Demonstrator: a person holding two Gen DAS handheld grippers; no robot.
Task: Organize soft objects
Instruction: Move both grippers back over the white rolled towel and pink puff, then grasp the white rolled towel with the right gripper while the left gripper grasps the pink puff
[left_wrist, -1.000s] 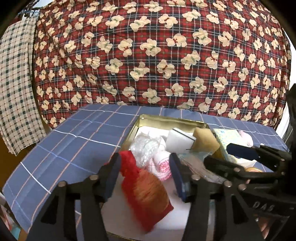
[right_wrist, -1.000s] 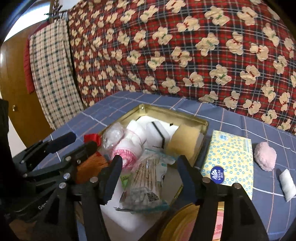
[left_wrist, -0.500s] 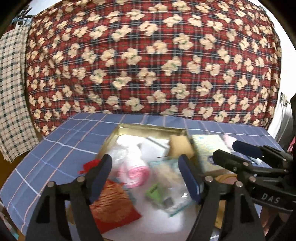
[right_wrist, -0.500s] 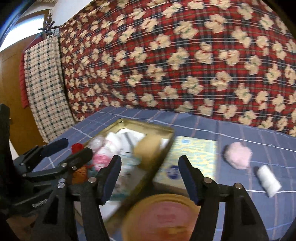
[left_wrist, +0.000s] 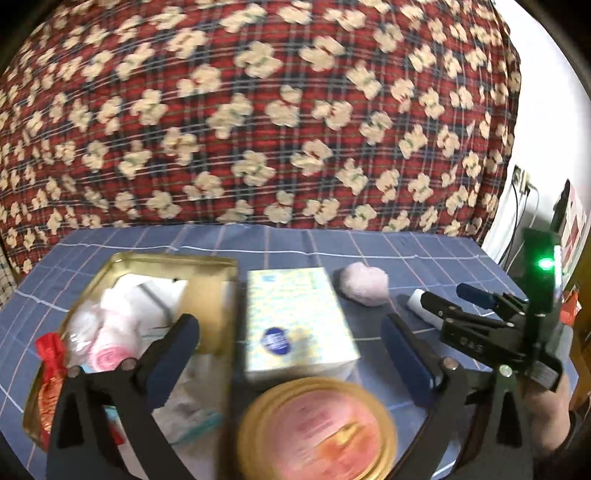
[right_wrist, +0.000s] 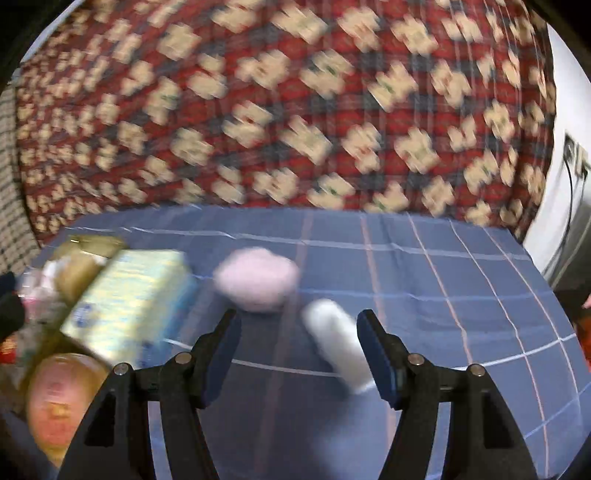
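Note:
A gold tin (left_wrist: 155, 260) on the blue checked cloth holds a red pouch (left_wrist: 50, 373), a pink roll (left_wrist: 110, 354), a tan sponge (left_wrist: 207, 310) and plastic bags. A yellow tissue pack (left_wrist: 295, 321) lies right of it, then a pink fluffy puff (left_wrist: 364, 290) (right_wrist: 258, 278) and a white roll (right_wrist: 338, 343). My left gripper (left_wrist: 291, 354) is open and empty above the tissue pack. My right gripper (right_wrist: 299, 350) is open and empty, with the white roll between its fingers; it also shows in the left wrist view (left_wrist: 454, 299).
A round gold lid with a pink label (left_wrist: 317, 432) (right_wrist: 59, 398) lies in front of the tissue pack. A red floral plaid blanket (left_wrist: 258, 110) rises behind the table. A checked cloth (right_wrist: 14, 184) hangs at far left. The table edge is on the right.
Both grippers have swung to the right. The left moved from over the tin to over the tissue pack. The right moved from the tin to the white roll and pink puff.

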